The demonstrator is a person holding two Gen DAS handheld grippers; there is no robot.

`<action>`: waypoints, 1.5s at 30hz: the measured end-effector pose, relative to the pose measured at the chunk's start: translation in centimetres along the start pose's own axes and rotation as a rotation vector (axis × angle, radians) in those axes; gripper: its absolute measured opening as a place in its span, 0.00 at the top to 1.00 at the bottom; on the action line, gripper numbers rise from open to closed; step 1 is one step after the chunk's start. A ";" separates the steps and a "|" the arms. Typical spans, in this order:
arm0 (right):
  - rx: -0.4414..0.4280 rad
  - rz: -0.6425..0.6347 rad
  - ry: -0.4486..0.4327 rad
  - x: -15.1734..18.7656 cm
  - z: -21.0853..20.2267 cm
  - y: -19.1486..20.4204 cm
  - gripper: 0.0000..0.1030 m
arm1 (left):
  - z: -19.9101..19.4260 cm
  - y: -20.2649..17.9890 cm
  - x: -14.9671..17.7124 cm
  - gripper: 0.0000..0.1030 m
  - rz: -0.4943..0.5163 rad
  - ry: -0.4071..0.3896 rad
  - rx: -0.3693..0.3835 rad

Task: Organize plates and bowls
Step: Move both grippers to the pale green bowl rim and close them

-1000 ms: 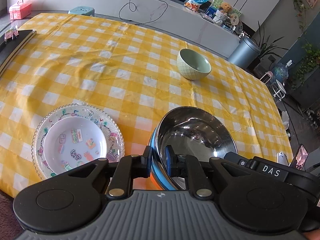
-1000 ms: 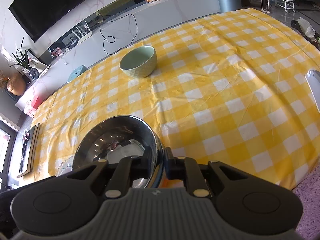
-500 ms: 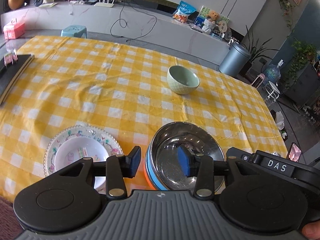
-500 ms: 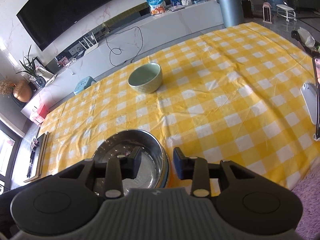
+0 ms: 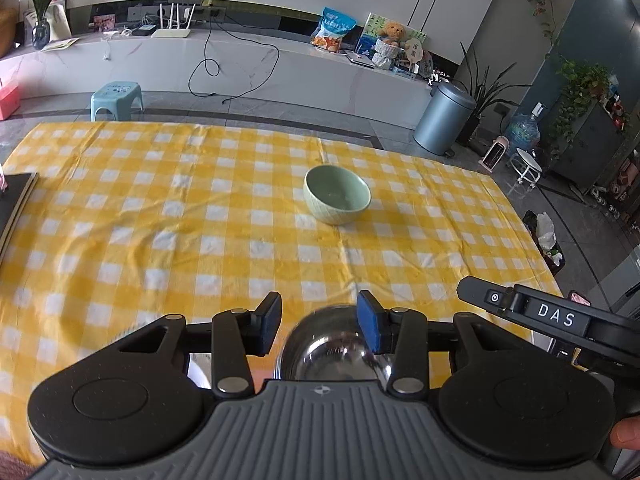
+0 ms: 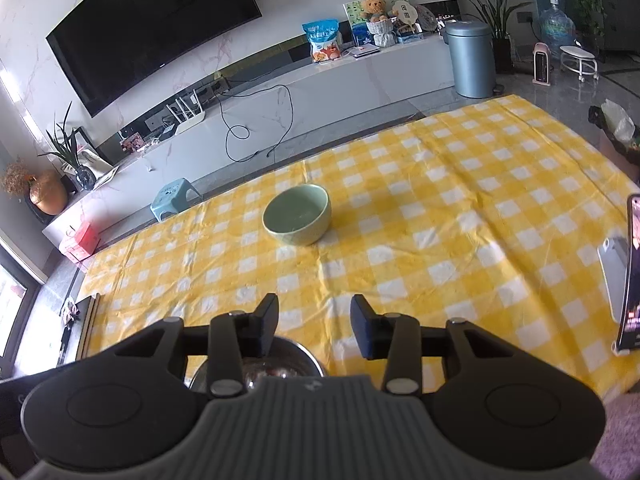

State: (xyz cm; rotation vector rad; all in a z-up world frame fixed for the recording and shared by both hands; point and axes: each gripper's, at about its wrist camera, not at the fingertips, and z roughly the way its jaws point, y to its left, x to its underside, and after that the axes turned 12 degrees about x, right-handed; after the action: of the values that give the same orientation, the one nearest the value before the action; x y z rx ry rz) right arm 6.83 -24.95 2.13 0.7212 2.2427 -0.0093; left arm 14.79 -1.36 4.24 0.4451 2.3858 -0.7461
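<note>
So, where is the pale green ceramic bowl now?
The pale green ceramic bowl stands alone near the middle of the yellow checked tablecloth, centre in both wrist views, well beyond the shiny steel bowl at the near edge.

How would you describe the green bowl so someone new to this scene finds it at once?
Start at the yellow-and-white checked tablecloth covering the table. Near its middle, standing alone, is the green bowl. It is pale, matte, upright and empty, unlike the shiny steel bowl at the near edge just below the grippers.
</note>
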 end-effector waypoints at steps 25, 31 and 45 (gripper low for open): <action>0.054 -0.027 0.078 -7.1 15.8 2.8 0.57 | 14.6 5.0 -9.1 0.53 0.087 0.035 -0.015; 0.065 -0.028 0.105 -7.9 20.0 2.7 0.57 | 17.8 7.4 -9.7 0.51 0.004 0.024 0.005; 0.002 0.000 0.147 -7.6 24.6 3.6 0.62 | 21.9 8.5 -10.3 0.55 0.019 0.091 -0.020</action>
State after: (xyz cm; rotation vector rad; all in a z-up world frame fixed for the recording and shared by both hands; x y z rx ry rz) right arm 29.32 -31.13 -9.36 0.7440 2.3830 0.0435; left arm 36.29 -9.26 -7.39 0.5024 2.4676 -0.7067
